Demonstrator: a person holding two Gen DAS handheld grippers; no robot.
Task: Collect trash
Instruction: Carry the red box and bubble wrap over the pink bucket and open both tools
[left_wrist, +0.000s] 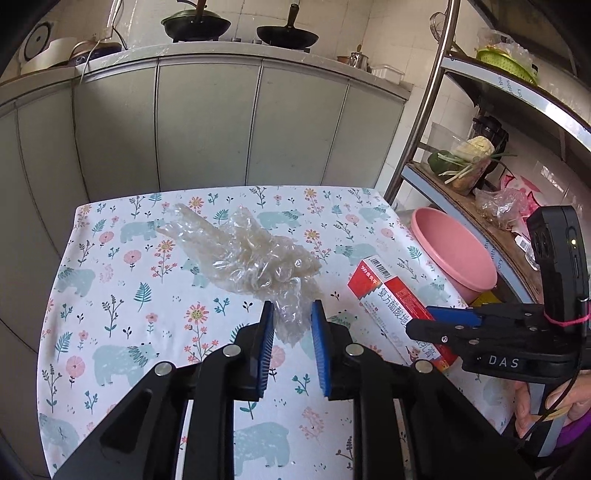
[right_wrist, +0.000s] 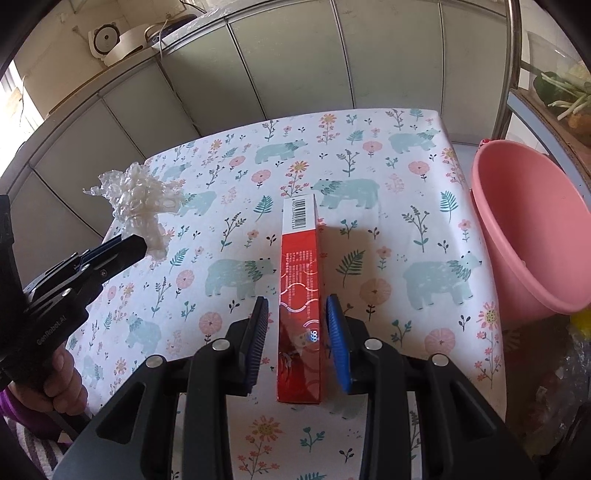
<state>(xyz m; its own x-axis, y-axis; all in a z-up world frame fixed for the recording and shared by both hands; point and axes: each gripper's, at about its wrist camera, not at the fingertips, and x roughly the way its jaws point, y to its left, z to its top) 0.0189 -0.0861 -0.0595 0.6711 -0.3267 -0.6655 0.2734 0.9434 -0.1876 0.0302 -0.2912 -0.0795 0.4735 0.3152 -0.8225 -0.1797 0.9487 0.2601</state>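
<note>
While the left hand-held gripper (left_wrist: 293, 325) lifts a crumpled plastic wrapper (left_wrist: 251, 254) pinched in its jaws off the floral tabletop (left_wrist: 110, 295), the right hand-held gripper (right_wrist: 297, 325) clamps a red carton (right_wrist: 301, 280), both apparently bound for the pink bin (right_wrist: 532, 236) beside it.

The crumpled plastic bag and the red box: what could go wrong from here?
1. The left tongs pinch only one end of the crumpled plastic bag; it may slip out.
2. The red box sticks far beyond the right tongs; it could tilt or catch the pink basin rim.
</note>
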